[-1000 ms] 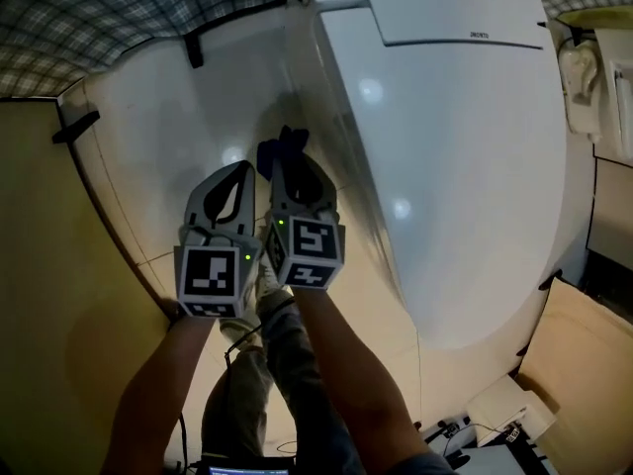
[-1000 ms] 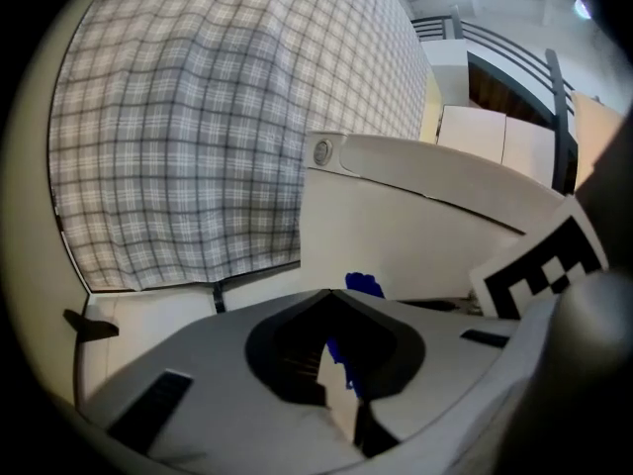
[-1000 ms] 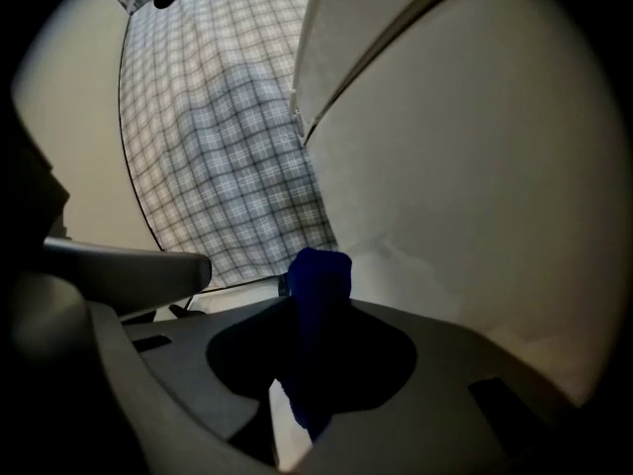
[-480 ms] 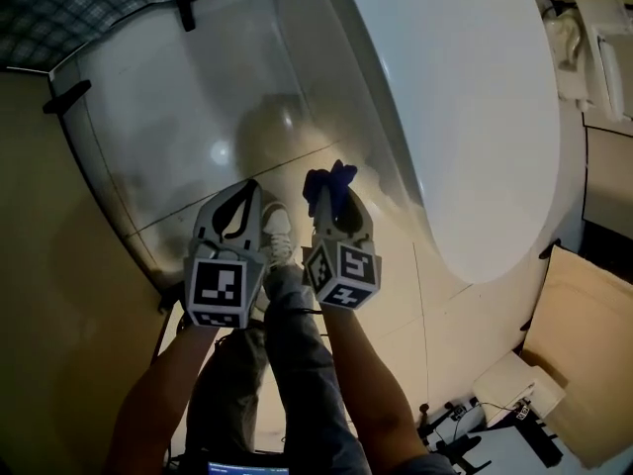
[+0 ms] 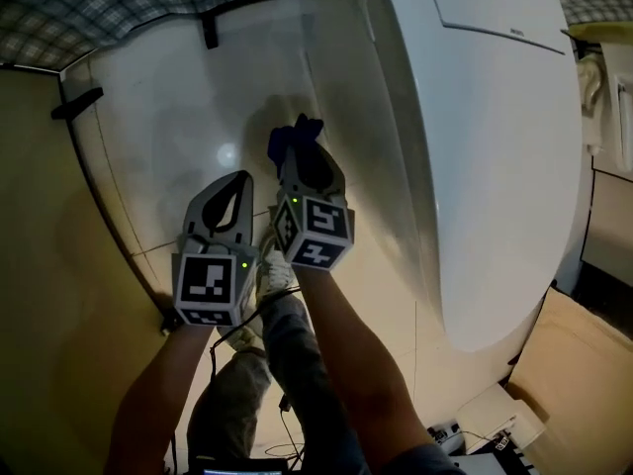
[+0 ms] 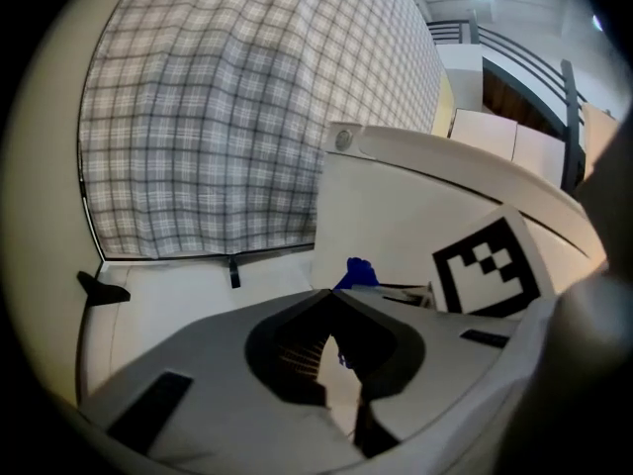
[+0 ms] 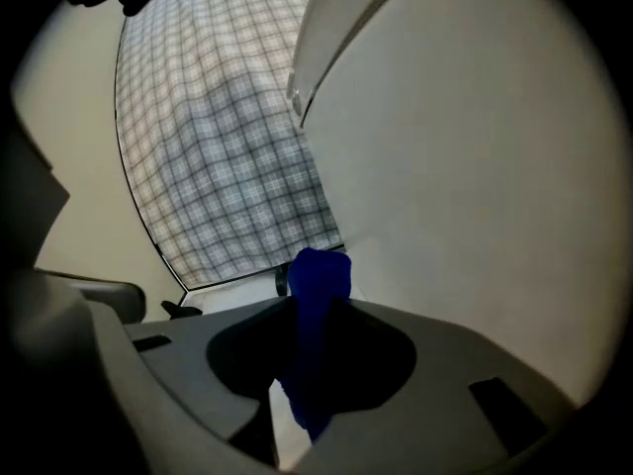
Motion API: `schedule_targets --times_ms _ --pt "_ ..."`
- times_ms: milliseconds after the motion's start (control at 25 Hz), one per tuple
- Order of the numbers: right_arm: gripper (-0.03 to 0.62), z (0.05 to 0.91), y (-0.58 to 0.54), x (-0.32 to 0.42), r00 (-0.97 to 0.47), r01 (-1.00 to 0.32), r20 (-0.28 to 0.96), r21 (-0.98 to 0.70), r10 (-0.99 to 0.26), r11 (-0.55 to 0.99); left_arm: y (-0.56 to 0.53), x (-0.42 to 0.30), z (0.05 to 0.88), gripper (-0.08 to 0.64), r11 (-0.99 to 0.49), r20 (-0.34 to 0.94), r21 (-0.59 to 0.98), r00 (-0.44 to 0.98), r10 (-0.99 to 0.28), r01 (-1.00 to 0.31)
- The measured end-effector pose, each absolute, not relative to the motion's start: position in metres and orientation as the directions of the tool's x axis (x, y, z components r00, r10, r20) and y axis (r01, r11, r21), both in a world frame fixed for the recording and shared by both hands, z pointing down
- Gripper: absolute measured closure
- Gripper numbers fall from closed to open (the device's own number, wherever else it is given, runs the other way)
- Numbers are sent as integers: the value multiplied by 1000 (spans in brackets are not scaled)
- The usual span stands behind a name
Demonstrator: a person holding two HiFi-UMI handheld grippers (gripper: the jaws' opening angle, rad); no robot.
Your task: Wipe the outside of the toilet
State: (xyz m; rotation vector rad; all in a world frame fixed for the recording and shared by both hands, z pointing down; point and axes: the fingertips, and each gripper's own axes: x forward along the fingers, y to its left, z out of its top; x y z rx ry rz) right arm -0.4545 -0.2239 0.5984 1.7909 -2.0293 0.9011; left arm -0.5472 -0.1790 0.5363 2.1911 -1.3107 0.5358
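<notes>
The white toilet (image 5: 475, 137) fills the right of the head view, its lid closed and its side wall (image 5: 391, 166) curving down to the floor. My right gripper (image 5: 297, 151) is shut on a blue cloth (image 5: 294, 137), which pokes out past the jaw tips close beside that side wall. From the right gripper view, the blue cloth (image 7: 316, 295) stands up between the jaws with the toilet's side (image 7: 475, 166) just to its right. My left gripper (image 5: 229, 194) hangs to the left over the floor, jaws shut and holding nothing. Its own view shows the toilet (image 6: 396, 216) and the cloth's tip (image 6: 356, 272).
Glossy white floor tiles (image 5: 168, 137) lie left of the toilet. A beige wall (image 5: 49, 295) runs down the left edge, a plaid curtain (image 5: 119, 3) hangs at the top. The person's legs and a shoe (image 5: 269, 270) are under the grippers. Cardboard (image 5: 574, 364) and cables lie lower right.
The right gripper with the blue cloth has moved back up along the toilet's side, away from me. The left gripper has stayed beside it. The view has swung back toward the tank end.
</notes>
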Motion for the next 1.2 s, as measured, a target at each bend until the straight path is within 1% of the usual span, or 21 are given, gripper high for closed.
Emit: schedule_targets --times_ms 160,320,480,600,720,880,1200 --pt "492 640 -292 -469 -207 -963 610 -264 -765 51 -225 -566 568 551 -362 600 212 413 -685 -908" --pt "492 673 -337 -473 -209 -967 626 -248 -751 62 -264 -575 609 551 -326 618 214 386 -685 -921" --pt "492 702 -360 -468 -206 -970 626 -232 -752 73 -285 -563 633 551 -337 596 221 401 -696 -915" --pt "492 718 -356 -459 -201 -971 635 -228 -746 67 -288 -554 651 551 -339 603 227 405 -687 -913" --pt "492 729 -316 -446 -207 -973 662 -213 -721 84 -269 -542 665 551 -333 627 247 412 -661 -910" --pt "493 743 -223 -424 -177 -983 734 -169 -656 75 -225 -518 665 551 -404 643 259 469 -605 -877" --pt "494 720 -73 -336 17 -979 772 -115 -635 -166 -129 -489 627 551 -529 645 249 546 -535 -811"
